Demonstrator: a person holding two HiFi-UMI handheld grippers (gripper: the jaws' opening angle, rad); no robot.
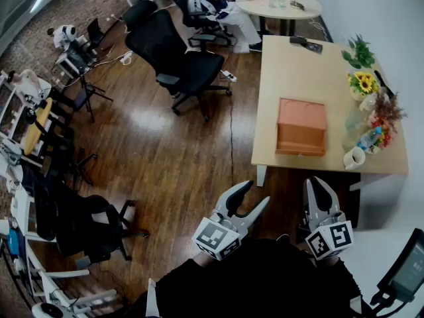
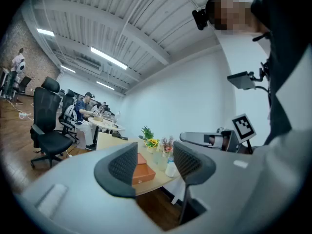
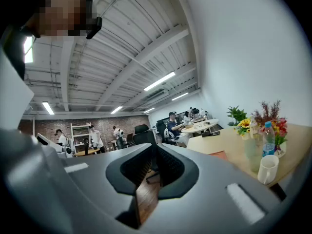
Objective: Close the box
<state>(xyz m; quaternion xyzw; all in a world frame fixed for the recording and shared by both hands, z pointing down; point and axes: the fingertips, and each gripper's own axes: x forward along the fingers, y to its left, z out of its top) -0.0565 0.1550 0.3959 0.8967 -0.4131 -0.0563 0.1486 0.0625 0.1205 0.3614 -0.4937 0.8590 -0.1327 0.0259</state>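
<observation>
An orange-brown box (image 1: pixel 301 126) stands on the light wooden table (image 1: pixel 285 65), and its lid looks flat down. Both grippers hang close to my body, short of the table's near edge and well apart from the box. My left gripper (image 1: pixel 255 194) is open with nothing between its jaws. In the left gripper view (image 2: pixel 155 158) the box (image 2: pixel 142 169) shows far off through the gap. My right gripper (image 1: pixel 319 183) is shut and empty. In the right gripper view (image 3: pixel 152 167) its pads meet, and a sliver of the box (image 3: pixel 220 155) shows on the table (image 3: pixel 234 145).
Flower vases (image 1: pixel 364 85), a bottle (image 1: pixel 370 140) and a white mug (image 1: pixel 354 158) line the table's right side. Black office chairs (image 1: pixel 179 58) stand on the wood floor to the left. A person sits at a round table (image 1: pixel 278 5) at the back.
</observation>
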